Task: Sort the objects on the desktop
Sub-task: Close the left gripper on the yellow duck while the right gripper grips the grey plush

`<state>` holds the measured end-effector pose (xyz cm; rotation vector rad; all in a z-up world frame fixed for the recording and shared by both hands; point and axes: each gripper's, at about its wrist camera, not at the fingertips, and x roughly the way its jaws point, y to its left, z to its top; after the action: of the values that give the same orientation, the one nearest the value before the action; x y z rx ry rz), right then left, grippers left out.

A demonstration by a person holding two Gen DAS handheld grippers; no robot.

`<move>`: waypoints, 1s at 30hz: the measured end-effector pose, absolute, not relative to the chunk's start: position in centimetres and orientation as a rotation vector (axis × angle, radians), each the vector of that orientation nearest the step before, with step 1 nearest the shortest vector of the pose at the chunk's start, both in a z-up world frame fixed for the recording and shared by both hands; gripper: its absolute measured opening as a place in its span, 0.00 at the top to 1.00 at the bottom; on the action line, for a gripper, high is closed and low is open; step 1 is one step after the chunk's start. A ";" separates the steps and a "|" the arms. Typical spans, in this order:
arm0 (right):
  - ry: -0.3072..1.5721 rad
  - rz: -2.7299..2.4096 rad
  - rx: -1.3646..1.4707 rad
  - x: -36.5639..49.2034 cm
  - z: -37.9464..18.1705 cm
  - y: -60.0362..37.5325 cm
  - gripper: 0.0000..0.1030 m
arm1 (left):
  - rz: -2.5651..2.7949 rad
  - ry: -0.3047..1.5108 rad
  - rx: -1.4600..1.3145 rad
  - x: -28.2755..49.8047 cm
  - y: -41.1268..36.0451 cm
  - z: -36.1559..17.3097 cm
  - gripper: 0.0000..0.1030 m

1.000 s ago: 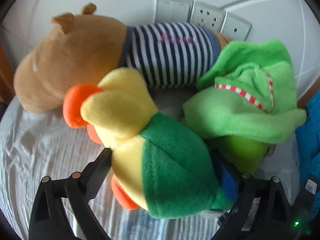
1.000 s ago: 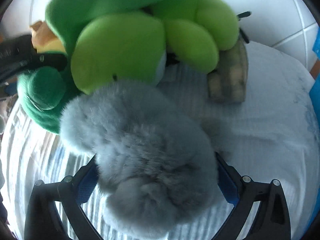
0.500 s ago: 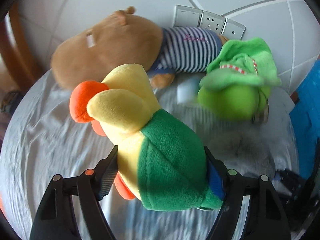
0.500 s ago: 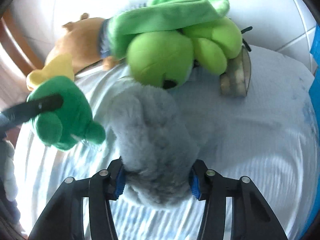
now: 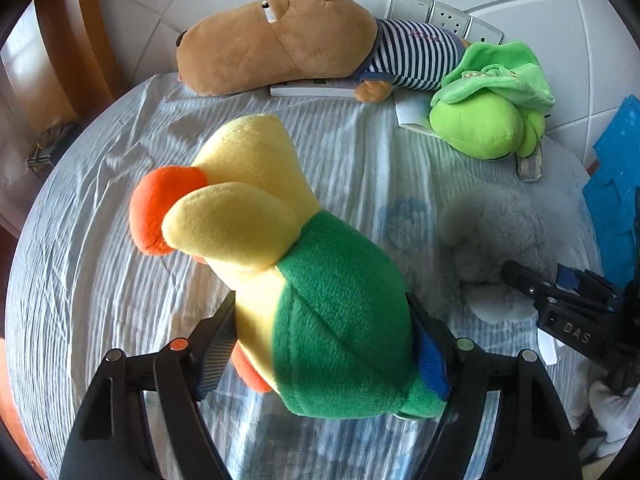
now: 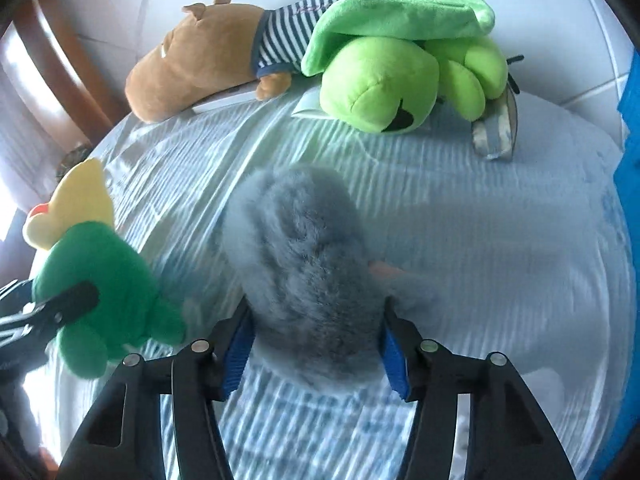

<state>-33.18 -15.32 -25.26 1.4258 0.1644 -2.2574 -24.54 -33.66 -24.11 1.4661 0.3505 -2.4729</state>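
Observation:
My left gripper is shut on a yellow plush duck in a green top and holds it above the cloth-covered table. The duck also shows in the right wrist view. My right gripper is shut on a grey furry plush, which also shows in the left wrist view. A brown plush in a striped shirt and a bright green plush lie at the far edge by the wall.
A flat white box lies under the brown plush. A small strap-like item lies beside the green plush. Wall sockets are behind them. A blue object stands at the right, a wooden chair at the left.
Both grippers have pulled back from the wall and risen, carrying the duck and the grey plush away from the brown and green plushes.

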 end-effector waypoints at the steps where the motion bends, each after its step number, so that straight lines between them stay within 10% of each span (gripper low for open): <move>1: 0.168 -2.260 1.427 -33.5 -25.5 -15.5 0.35 | -2.475 0.347 1.460 -24.8 -33.5 -24.1 0.25; 13: 0.171 -2.249 1.495 -36.9 -30.4 -16.7 0.25 | -2.544 0.219 1.423 -30.2 -32.1 -24.9 0.25; 19: 0.189 -2.289 1.438 -36.4 -29.9 -16.5 0.52 | -2.561 0.172 1.425 -30.8 -31.1 -25.0 0.24; 30: 0.140 -2.327 1.316 -31.3 -23.1 -14.5 0.54 | -2.622 0.226 1.348 -25.3 -30.7 -19.5 0.51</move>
<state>-31.34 -14.53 -23.11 1.3164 0.1405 -2.3267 -25.31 -30.69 -19.52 1.3477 0.2257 -2.6217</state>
